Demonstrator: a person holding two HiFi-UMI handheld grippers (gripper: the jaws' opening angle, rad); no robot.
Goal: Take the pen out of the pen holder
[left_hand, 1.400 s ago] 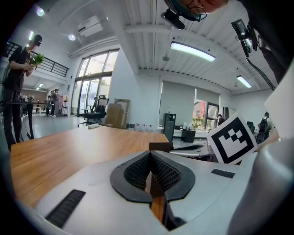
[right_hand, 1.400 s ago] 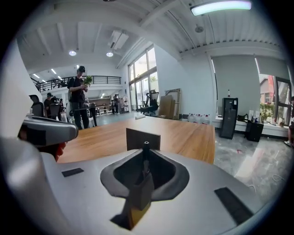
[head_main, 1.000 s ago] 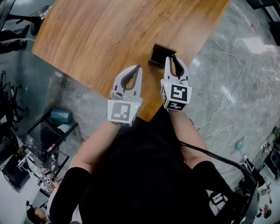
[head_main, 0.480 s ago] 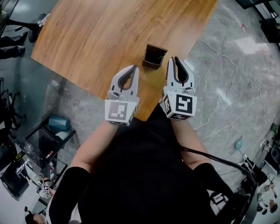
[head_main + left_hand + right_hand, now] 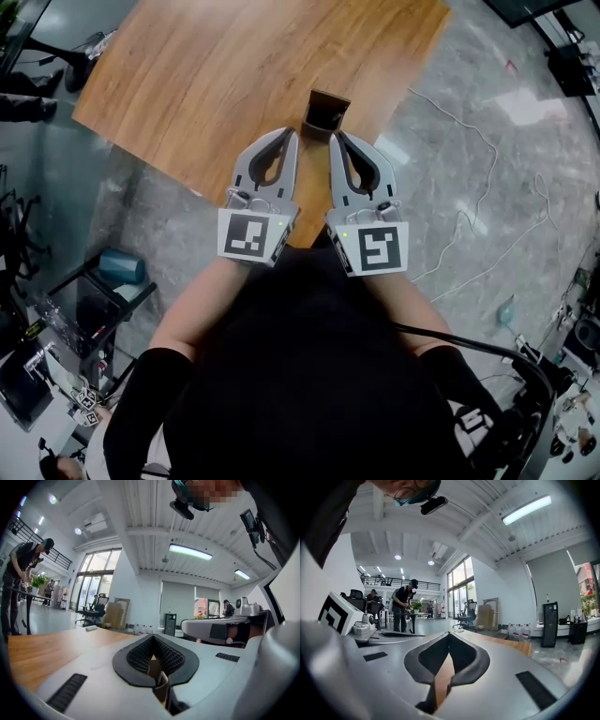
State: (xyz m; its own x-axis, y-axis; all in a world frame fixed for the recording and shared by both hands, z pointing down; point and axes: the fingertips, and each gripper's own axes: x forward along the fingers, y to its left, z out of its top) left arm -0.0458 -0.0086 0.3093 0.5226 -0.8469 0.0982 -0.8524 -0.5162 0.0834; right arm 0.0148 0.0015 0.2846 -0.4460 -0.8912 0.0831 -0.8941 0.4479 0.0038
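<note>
**Lighting and image quality**

Even, bright indoor light from ceiling strip lights (image 5: 190,550) and tall windows (image 5: 96,583). Pale glare on the stone floor (image 5: 525,108). Both gripper views curve strongly and darken at the corners; nearest foreground is soft.

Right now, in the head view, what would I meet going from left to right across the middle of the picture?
Blue rounded container → left grey two-jaw gripper → right grey two-jaw gripper → thin white cable. The dark brown pen holder overlaps the right gripper's span, so I leave it out.
</note>
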